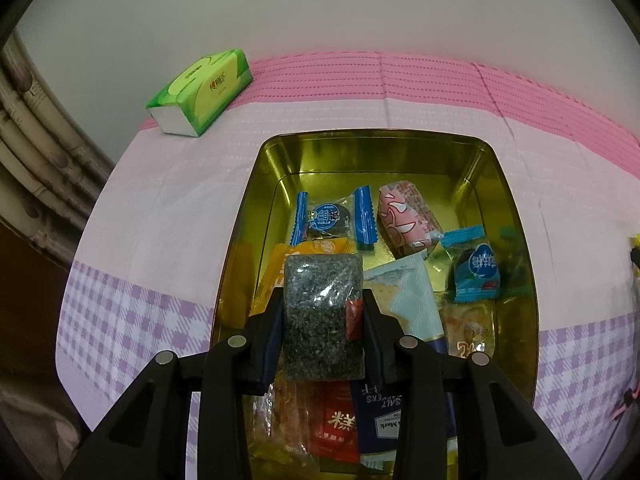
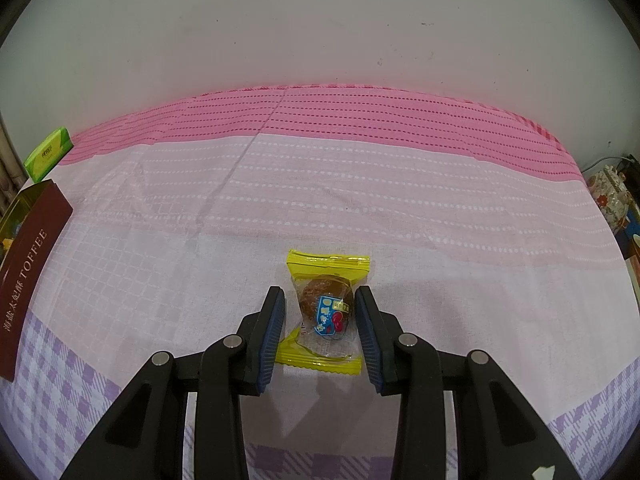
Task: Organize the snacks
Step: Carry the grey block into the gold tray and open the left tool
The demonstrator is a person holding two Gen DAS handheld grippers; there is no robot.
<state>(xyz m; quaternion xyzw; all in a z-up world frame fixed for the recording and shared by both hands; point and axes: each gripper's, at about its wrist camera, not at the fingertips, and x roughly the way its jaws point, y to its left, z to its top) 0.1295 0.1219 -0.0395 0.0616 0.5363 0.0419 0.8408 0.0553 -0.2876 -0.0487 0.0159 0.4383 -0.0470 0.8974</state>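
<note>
On the pink and lilac checked tablecloth [image 1: 168,208], a green tissue pack [image 1: 200,90] lies at the far left. The left gripper [image 1: 323,312] is clamped on a dark speckled block-shaped snack in clear wrap [image 1: 322,316], held above the open gold metal tin [image 1: 516,240] (already littered with wrapped snacks). The right gripper [image 2: 320,320] stands part-open, its fingers either side of a yellow-edged clear packet holding a brown round snack [image 2: 326,312] lying on the cloth; whether the pads touch it I cannot tell.

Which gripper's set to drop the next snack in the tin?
Left. The left gripper holds the dark seaweed pack above the gold tin. The right gripper straddles the yellow candy, jaws open.
</note>
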